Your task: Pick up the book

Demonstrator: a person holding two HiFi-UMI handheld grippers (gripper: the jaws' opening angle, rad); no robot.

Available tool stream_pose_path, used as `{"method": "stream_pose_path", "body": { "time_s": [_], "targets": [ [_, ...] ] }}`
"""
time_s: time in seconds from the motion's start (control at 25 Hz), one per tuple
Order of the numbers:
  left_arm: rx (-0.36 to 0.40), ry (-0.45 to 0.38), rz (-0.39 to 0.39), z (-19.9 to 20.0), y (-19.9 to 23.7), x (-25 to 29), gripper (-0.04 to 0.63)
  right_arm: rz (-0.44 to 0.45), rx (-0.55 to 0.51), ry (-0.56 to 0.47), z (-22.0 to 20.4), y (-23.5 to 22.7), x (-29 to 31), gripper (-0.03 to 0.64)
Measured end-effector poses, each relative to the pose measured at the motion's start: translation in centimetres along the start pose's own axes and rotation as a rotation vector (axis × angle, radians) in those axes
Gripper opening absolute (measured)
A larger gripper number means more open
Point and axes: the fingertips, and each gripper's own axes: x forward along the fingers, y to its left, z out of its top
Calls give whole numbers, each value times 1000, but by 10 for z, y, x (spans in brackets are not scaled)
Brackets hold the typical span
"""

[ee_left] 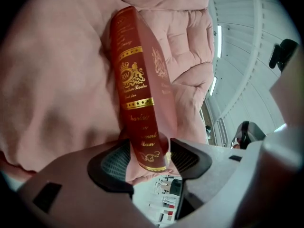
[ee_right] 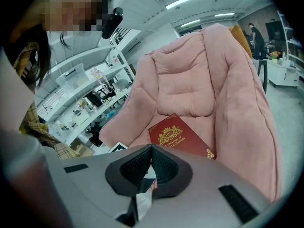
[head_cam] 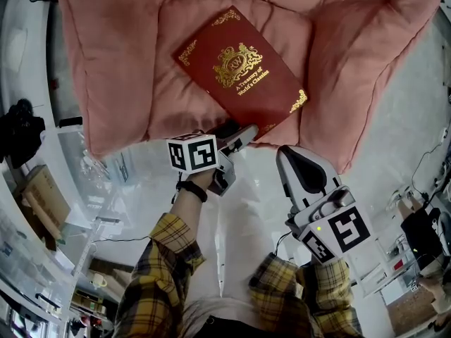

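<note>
A dark red hardback book point(head_cam: 239, 65) with gold print lies flat on the seat of a pink cushioned armchair point(head_cam: 120, 69). My left gripper point(head_cam: 242, 136) sits at the book's near corner by the seat's front edge. In the left gripper view the book's spine point(ee_left: 137, 94) runs between the jaws of the left gripper point(ee_left: 149, 161), which stand wide; a gap shows beside the left pad point(ee_left: 114, 164), so nothing is gripped. My right gripper point(head_cam: 292, 162) hovers lower right, off the chair, with its pads together and empty point(ee_right: 151, 161). The book point(ee_right: 178, 139) lies ahead of it.
The armchair's padded arms point(ee_right: 247, 103) rise on both sides of the seat. White shelving with clutter point(head_cam: 42, 189) stands at the left. A desk with dark gear point(head_cam: 423, 238) is at the right. Pale floor point(head_cam: 394, 118) lies below the seat's front edge.
</note>
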Motion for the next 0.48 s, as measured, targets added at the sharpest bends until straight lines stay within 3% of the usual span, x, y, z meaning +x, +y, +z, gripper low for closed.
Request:
{"method": "stream_pose_path", "body": {
  "time_s": [0.28, 0.48],
  "targets": [
    [-43, -61, -29, 13, -3, 1, 259, 2, 15, 2, -6, -4, 1, 18],
    [-16, -76, -44, 17, -8, 0, 259, -1, 20, 0, -14, -2, 0, 18]
  ]
}}
